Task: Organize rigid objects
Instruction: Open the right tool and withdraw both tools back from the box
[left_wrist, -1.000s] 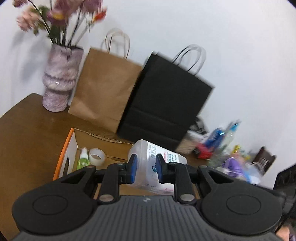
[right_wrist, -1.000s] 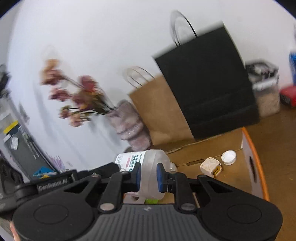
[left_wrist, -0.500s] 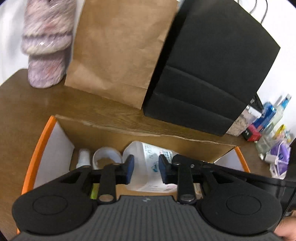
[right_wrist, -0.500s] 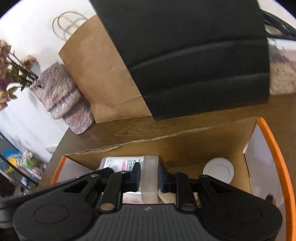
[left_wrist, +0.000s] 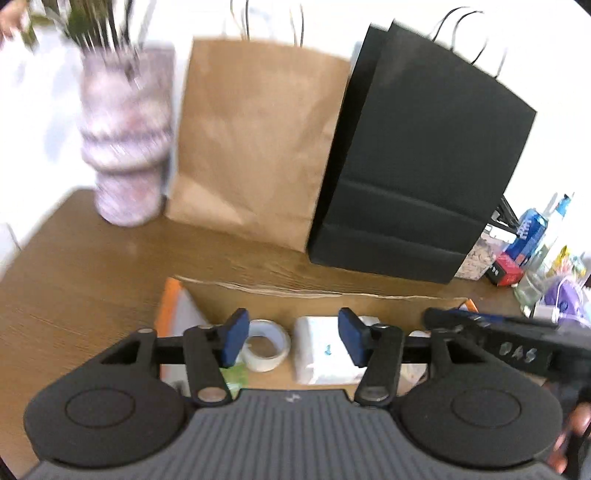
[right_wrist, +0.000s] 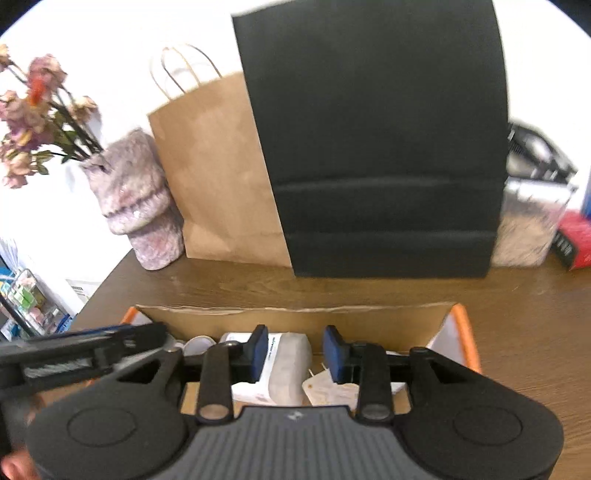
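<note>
A white translucent bottle (left_wrist: 320, 347) (right_wrist: 284, 365) with a printed label lies on its side in the orange-rimmed cardboard box (left_wrist: 295, 300) (right_wrist: 466, 332). My left gripper (left_wrist: 293, 341) hangs over the box with its jaws opening. The bottle sits between its blue pads (left_wrist: 236, 339), with a wide gap on the left side. My right gripper (right_wrist: 295, 352) is opening too, with the bottle low between its pads and free of them. A white tape roll (left_wrist: 264, 345) lies left of the bottle. The right gripper's arm (left_wrist: 491, 332) reaches in from the right.
Behind the box stand a brown paper bag (left_wrist: 255, 147) and a black paper bag (left_wrist: 424, 166), with a mottled vase of flowers (left_wrist: 125, 140) at the left. Bottles and small packs (left_wrist: 528, 240) crowd the table's right end. A tan tag-like item (right_wrist: 328, 391) lies in the box.
Both grippers carried the bottle down into the box, then opened and let it go. The bottle now rests on the box floor beside the tape roll.
</note>
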